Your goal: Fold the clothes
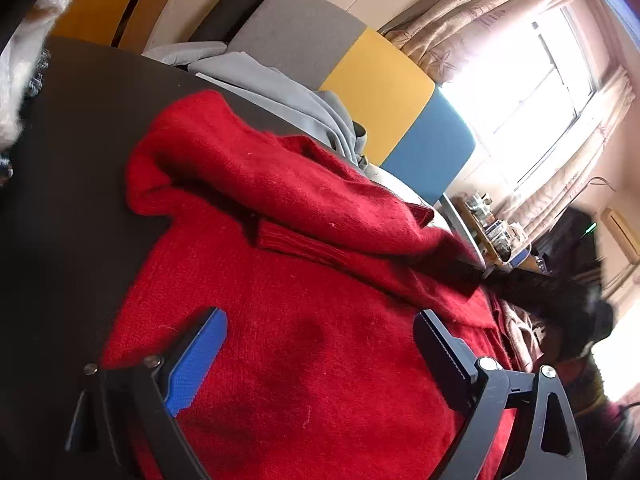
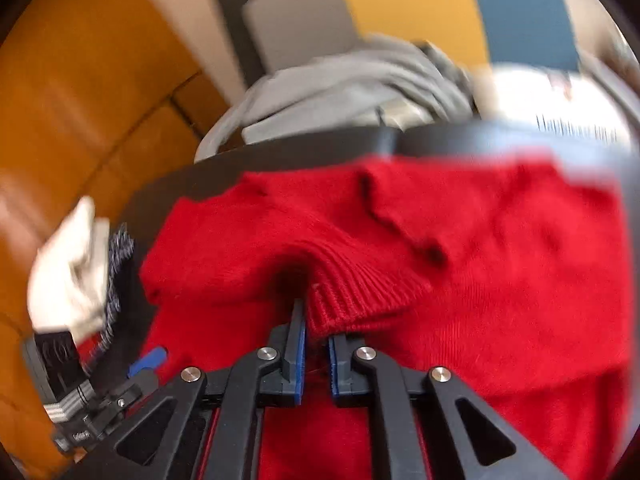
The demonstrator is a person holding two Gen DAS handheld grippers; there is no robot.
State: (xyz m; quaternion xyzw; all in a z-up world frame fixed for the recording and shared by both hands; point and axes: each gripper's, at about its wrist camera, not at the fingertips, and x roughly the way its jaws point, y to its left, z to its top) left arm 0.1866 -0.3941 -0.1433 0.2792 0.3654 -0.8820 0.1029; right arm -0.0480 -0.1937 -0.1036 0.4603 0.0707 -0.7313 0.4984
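A red knit sweater (image 1: 304, 320) lies spread on the dark round table (image 1: 80, 152); one sleeve is folded across its body. My left gripper (image 1: 316, 340) hovers just over the sweater's body, wide open with nothing between its fingers. In the right wrist view the sweater (image 2: 500, 248) fills the table, and my right gripper (image 2: 316, 326) is shut on its ribbed cuff (image 2: 352, 292), which bunches up over the fingertips. The right gripper's dark, blurred body (image 1: 560, 288) shows at the sweater's right side. The left gripper's blue pad (image 2: 150, 358) shows at the lower left.
A grey garment (image 2: 352, 88) lies heaped at the table's far edge. A white fluffy garment (image 2: 72, 264) with a dark knit piece sits at the left edge. Behind stand grey, yellow and blue chair backs (image 1: 380, 92) and a curtained window (image 1: 532, 92). The floor (image 2: 80, 100) is orange-brown.
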